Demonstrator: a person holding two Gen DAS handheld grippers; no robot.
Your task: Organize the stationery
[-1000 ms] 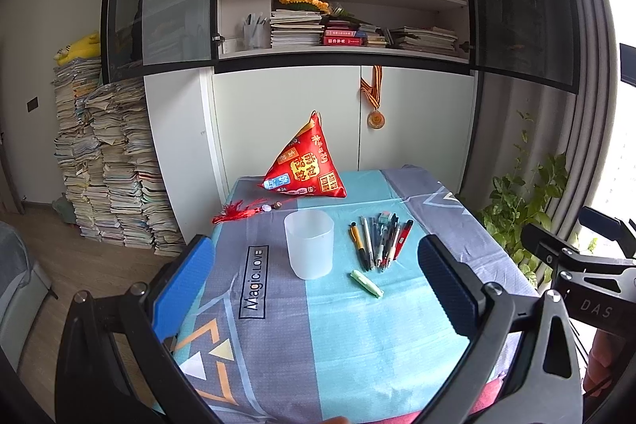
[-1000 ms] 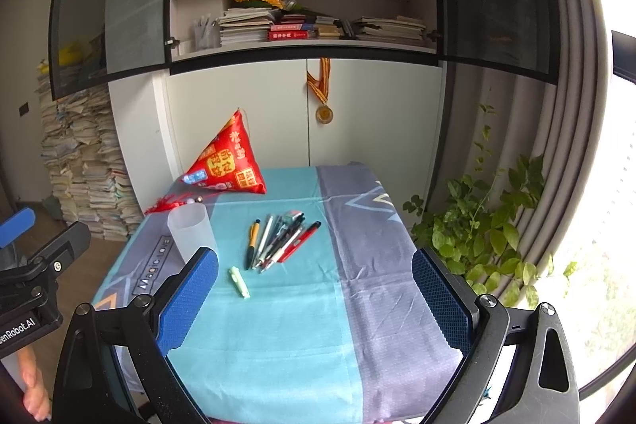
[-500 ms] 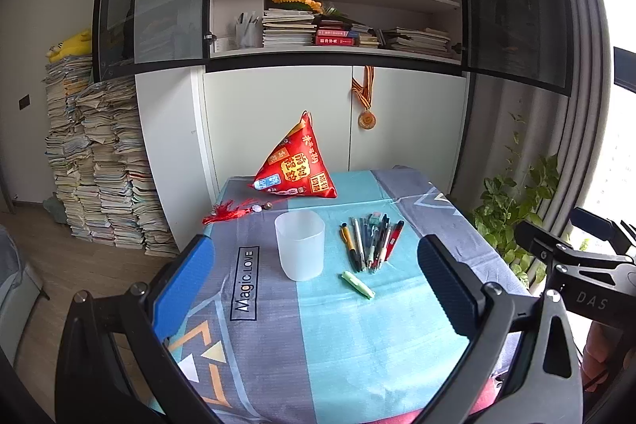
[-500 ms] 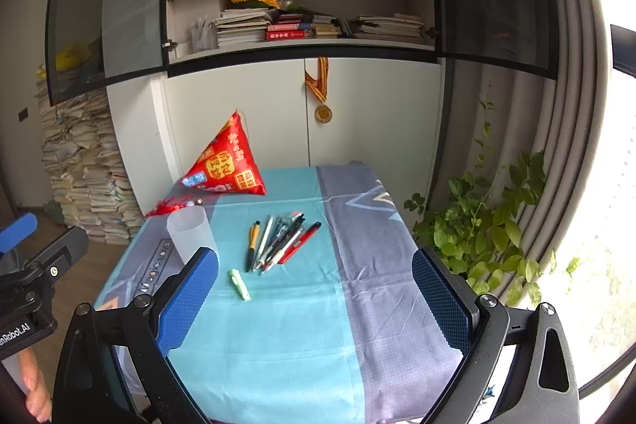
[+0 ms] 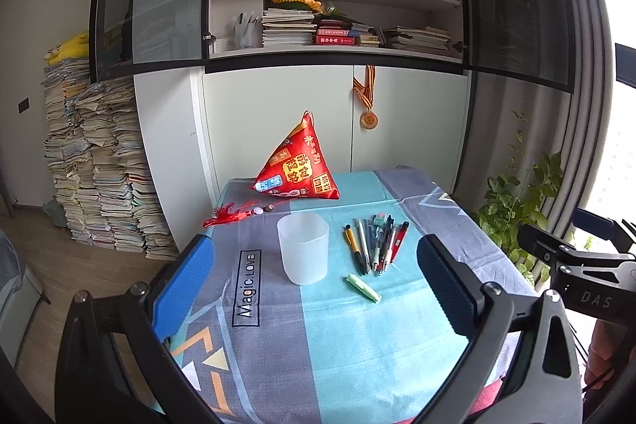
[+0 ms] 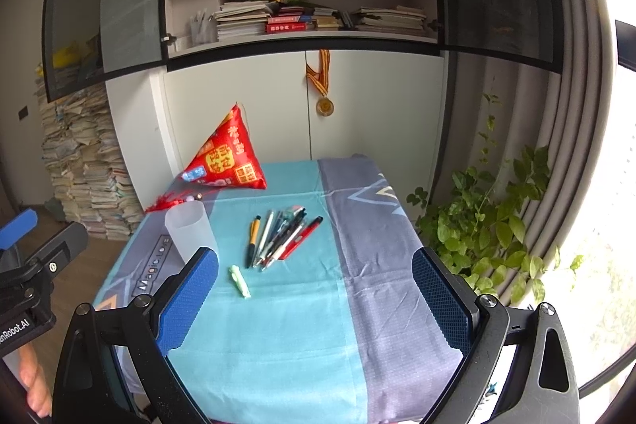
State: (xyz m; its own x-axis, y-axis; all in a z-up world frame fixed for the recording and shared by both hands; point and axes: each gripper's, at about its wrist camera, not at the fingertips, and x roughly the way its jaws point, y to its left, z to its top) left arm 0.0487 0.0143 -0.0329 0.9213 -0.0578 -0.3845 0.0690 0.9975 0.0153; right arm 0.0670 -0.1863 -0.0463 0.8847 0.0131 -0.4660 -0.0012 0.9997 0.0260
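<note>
Left tool point(image 5: 314, 289) now farther back

A cloth-covered table point(image 5: 357, 344) bears a cup point(image 5: 303, 248), pens point(image 5: 375, 241), green highlighter point(image 5: 363, 287) and red pouch point(image 5: 298, 165)

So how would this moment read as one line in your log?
stage: start | left gripper: open, empty | right gripper: open, empty | pens: loose beside cup | cup: empty

Left tool point(image 5: 314, 281) pulled back, raised slightly.
</note>
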